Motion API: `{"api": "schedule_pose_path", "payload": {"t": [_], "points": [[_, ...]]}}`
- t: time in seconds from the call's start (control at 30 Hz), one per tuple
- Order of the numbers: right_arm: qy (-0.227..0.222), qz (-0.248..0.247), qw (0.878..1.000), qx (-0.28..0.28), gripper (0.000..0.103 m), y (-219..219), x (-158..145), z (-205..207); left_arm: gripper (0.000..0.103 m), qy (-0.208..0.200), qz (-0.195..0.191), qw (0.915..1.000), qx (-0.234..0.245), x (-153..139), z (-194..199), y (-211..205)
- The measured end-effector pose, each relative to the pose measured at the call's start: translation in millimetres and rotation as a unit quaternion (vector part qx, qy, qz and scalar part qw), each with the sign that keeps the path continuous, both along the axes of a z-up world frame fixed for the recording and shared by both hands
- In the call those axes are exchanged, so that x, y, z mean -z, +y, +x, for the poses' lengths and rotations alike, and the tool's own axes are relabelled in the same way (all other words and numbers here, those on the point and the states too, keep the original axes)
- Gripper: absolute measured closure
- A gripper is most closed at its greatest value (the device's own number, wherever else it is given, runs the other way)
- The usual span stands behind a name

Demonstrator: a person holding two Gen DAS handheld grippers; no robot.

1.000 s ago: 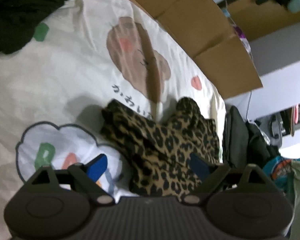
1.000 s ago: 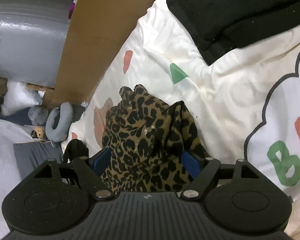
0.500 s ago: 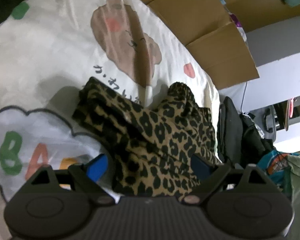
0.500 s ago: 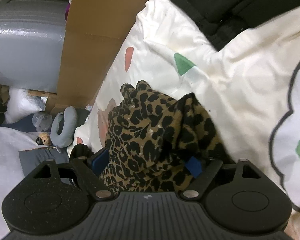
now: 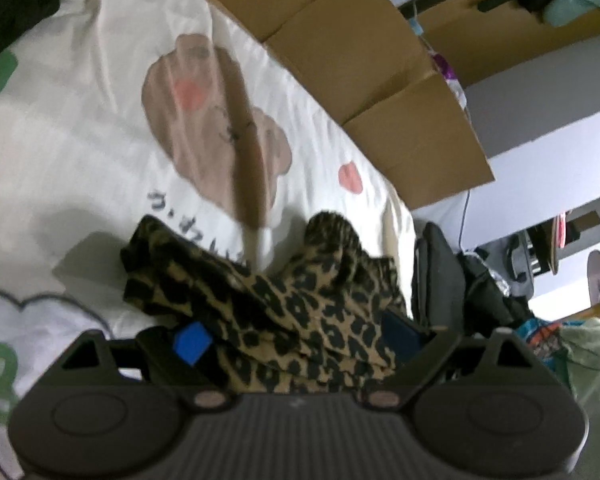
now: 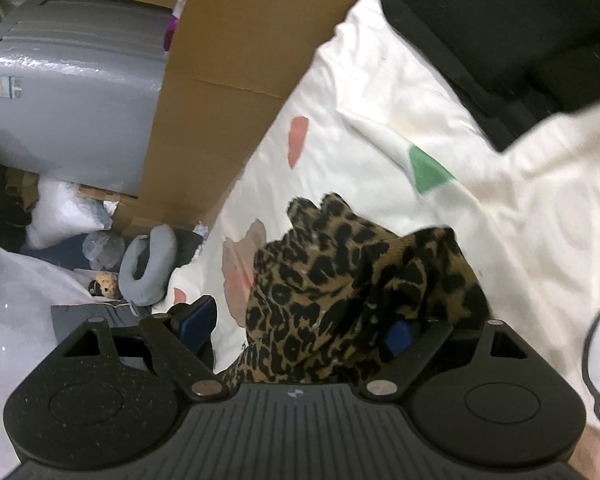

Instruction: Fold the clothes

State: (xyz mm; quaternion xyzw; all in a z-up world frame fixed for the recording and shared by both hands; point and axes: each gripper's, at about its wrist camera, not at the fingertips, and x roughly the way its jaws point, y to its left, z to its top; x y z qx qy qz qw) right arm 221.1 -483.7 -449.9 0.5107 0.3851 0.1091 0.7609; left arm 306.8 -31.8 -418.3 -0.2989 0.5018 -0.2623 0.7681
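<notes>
A crumpled leopard-print garment (image 5: 300,312) lies bunched on a cream bedsheet (image 5: 80,168) printed with cartoon shapes. My left gripper (image 5: 296,336) is open wide, and the cloth fills the gap between its blue pads (image 5: 192,342) without being pinched. In the right wrist view the same garment (image 6: 340,280) rises in a heap over my right gripper (image 6: 298,326), which is also open. Its left pad (image 6: 198,318) stands clear of the cloth; its right pad is half buried in the folds.
A black garment (image 6: 500,32) lies at the far side of the sheet. Cardboard boxes (image 5: 360,52) stand along the bed's edge. Beyond it are a grey suitcase (image 6: 72,88), a grey neck pillow (image 6: 152,264) and a black bag (image 5: 440,280).
My left gripper has closed in on the leopard garment, which now reaches between its pads. In the right view the garment has slid rightward, baring the left pad.
</notes>
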Motion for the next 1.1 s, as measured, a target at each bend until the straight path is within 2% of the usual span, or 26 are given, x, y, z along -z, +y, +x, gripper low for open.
{"api": "schedule_pose_path", "payload": {"t": [0.17, 0.33, 0.53, 0.6, 0.8, 0.93, 1.03, 1.1], "points": [[-0.008, -0.024, 1.000, -0.008, 0.016, -1.7, -4.5, 21.7, 0.012, -0.025, 0.007, 0.9997, -0.003, -11.2, 19.3, -4.4], [-0.031, -0.023, 0.999, -0.001, 0.016, -4.7, -19.2, 35.8, 0.012, -0.054, 0.014, 0.9984, -0.007, -26.3, 33.4, -11.0], [-0.039, -0.065, 0.997, 0.002, 0.018, -8.2, -31.4, 34.5, 0.017, -0.072, 0.079, 0.9942, 0.009, -30.0, 33.8, -20.3], [-0.034, -0.081, 0.996, 0.005, 0.023, -9.9, -29.9, 30.7, 0.021, -0.073, 0.093, 0.9929, 0.015, -28.3, 32.8, -19.0], [-0.009, -0.171, 0.985, -0.006, 0.034, -12.7, -24.6, 21.0, 0.031, -0.090, 0.144, 0.9847, 0.038, -20.8, 37.7, -13.7], [0.004, -0.226, 0.974, -0.019, 0.038, -14.1, -19.9, 21.3, 0.033, -0.103, 0.178, 0.9772, 0.052, -11.2, 50.5, -12.9], [0.010, -0.257, 0.966, -0.034, 0.041, -13.6, -16.8, 24.2, 0.040, -0.106, 0.198, 0.9726, 0.059, -2.9, 60.6, -11.8], [0.010, -0.272, 0.961, -0.043, 0.051, -12.1, -15.7, 26.7, 0.043, -0.105, 0.204, 0.9714, 0.063, 1.8, 65.9, -12.2]]}}
